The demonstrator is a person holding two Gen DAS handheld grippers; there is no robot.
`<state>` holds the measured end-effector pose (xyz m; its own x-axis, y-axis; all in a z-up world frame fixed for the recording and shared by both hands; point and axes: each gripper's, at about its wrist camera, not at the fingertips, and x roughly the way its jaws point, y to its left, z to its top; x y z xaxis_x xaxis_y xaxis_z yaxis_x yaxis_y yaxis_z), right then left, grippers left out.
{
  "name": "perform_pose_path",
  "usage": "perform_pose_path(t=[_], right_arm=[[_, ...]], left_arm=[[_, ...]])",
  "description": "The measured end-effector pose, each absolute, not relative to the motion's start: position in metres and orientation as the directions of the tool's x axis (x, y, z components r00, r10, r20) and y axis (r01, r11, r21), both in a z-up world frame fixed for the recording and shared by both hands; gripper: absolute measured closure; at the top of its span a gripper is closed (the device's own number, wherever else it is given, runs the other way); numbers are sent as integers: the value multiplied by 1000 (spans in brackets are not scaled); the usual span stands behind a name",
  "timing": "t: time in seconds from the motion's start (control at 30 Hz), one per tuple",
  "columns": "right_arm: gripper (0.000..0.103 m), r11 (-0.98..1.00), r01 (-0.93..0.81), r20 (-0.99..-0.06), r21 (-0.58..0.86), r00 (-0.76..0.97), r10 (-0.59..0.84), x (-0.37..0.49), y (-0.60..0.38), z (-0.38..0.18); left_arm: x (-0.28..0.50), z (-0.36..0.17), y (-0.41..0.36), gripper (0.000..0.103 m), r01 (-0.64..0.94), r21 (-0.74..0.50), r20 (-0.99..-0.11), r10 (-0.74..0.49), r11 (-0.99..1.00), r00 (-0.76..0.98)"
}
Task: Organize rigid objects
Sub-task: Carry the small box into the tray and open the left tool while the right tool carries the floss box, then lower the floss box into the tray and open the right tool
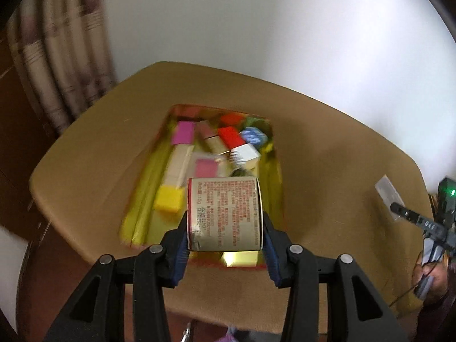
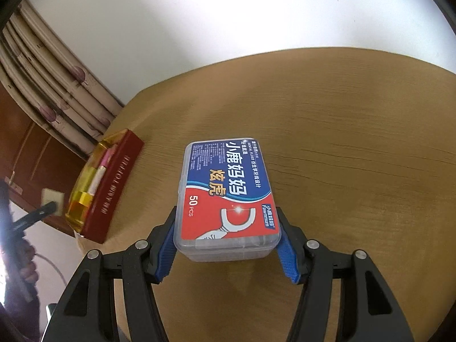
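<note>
A small beige carton (image 1: 225, 199) with red print is clamped between the blue pads of my left gripper (image 1: 225, 216), just above the near end of a red tray box (image 1: 275, 176) with a gold lining. Several coloured blocks lie inside it: pink (image 1: 183, 132), yellow (image 1: 169, 199), red (image 1: 230, 136), and a blue die (image 1: 252, 136). My right gripper (image 2: 226, 212) is shut on a clear dental floss box (image 2: 228, 182) with a blue and red label, held over the wooden table (image 2: 342, 114). In the right wrist view the tray box (image 2: 114, 182) lies far left.
The round-cornered table (image 1: 327, 171) stands against a white wall, with a striped curtain (image 1: 57, 57) and dark wood furniture at the left. A hand (image 1: 433, 282) holds the other gripper at the table's right edge.
</note>
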<state>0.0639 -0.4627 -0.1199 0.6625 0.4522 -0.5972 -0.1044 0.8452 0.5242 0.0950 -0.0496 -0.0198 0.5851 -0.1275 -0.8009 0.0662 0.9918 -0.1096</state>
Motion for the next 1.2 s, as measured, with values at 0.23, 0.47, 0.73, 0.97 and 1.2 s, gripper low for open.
perform_pose_path(t=[0.23,0.47,0.73,0.97,1.2], right_arm=[[45,829,-140,-561,541,675,480,58,-437,-87],[45,817,-221,-537,532,659,527,64,-391,-56],[45,799,-319,-529,510,616,584,79,-332,-33],[45,775,-411,-530,480,569,629,94,-276,-21],[45,790,-446,-550,421,567,613,111,-234,-12]], left_arm=[[159,-58,-53,57,118,-54,-807,-113,991,579],[196,-82,-42,56,75,1,-823,-42,997,566],[204,-81,-25,53,-16,13,-812,20,1000,583],[193,-67,-12,51,2,-83,-817,-69,997,572],[174,-46,10,49,13,-192,-806,-165,981,569]])
